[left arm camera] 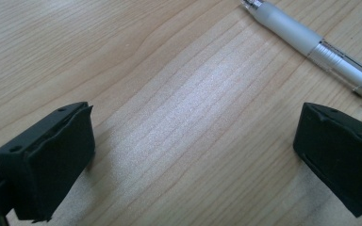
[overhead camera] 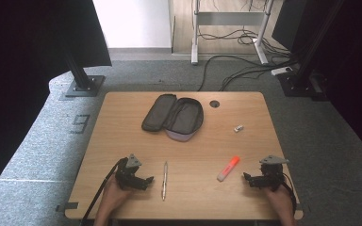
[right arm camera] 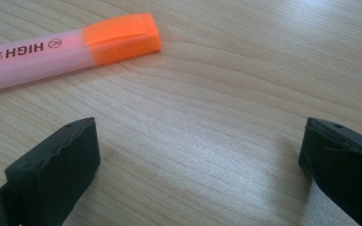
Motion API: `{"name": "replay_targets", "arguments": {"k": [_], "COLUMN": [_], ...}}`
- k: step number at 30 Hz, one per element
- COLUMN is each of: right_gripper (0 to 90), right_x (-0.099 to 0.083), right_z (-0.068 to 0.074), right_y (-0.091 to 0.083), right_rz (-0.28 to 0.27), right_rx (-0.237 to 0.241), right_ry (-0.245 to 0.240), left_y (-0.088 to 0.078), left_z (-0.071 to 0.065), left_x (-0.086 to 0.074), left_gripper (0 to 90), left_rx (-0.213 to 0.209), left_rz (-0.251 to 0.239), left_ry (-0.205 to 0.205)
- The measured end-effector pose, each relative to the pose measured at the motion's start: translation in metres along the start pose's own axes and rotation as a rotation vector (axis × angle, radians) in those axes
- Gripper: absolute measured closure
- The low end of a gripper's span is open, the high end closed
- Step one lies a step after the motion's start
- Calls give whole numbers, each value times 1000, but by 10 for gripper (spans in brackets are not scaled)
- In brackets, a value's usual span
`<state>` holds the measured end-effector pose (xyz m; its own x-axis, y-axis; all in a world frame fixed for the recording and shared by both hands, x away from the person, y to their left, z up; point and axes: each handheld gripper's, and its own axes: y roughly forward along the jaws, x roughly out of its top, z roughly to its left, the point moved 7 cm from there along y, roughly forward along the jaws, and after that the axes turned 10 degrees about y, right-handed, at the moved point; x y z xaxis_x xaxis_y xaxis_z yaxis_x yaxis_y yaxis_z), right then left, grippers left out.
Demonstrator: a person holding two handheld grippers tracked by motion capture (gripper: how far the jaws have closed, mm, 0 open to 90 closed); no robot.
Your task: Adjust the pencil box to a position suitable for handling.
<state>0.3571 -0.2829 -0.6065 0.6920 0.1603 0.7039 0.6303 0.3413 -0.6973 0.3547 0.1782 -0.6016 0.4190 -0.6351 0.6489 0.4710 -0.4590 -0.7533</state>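
The table carries everything here, both tools resting low at its near edge. Well beyond both tools, toward the far side, lies the open pencil case, unzipped and spread flat. The left tool sits with its jaws spread wide and nothing between them; just off its right jaw lies the pen, seen close in the left gripper view as a clear-and-grey barrel running diagonally past that jaw. The right tool is likewise wide open and empty; the orange highlighter lies a little ahead and to its left, its cap nearest in the right gripper view. Smallest, a white eraser rests farther off, beyond the right tool.

My judgement: the work looks like gathering these into the case. The pen is round and slim, so a jaw nudging it sideways could roll it toward the table's near edge. The highlighter lies at an angle to the right tool's jaws; closing without squaring up could pinch one end and let it swing or slip.
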Motion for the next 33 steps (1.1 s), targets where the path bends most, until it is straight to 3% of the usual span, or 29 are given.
{"name": "replay_targets", "arguments": {"k": [17, 30, 33], "right_gripper": [0, 0, 0], "right_x": [0, 0, 0], "right_z": [1, 1, 1], "right_y": [0, 0, 0], "right_rz": [2, 2, 2], "right_rx": [10, 10, 10], "right_ry": [-8, -9, -8], "left_y": [1, -1, -4], "left_z": [-1, 0, 0], "left_x": [1, 3, 10], "left_gripper": [0, 5, 11], "left_rx": [22, 21, 11], "left_rz": [1, 10, -12], "left_ry": [-26, 5, 17]}}
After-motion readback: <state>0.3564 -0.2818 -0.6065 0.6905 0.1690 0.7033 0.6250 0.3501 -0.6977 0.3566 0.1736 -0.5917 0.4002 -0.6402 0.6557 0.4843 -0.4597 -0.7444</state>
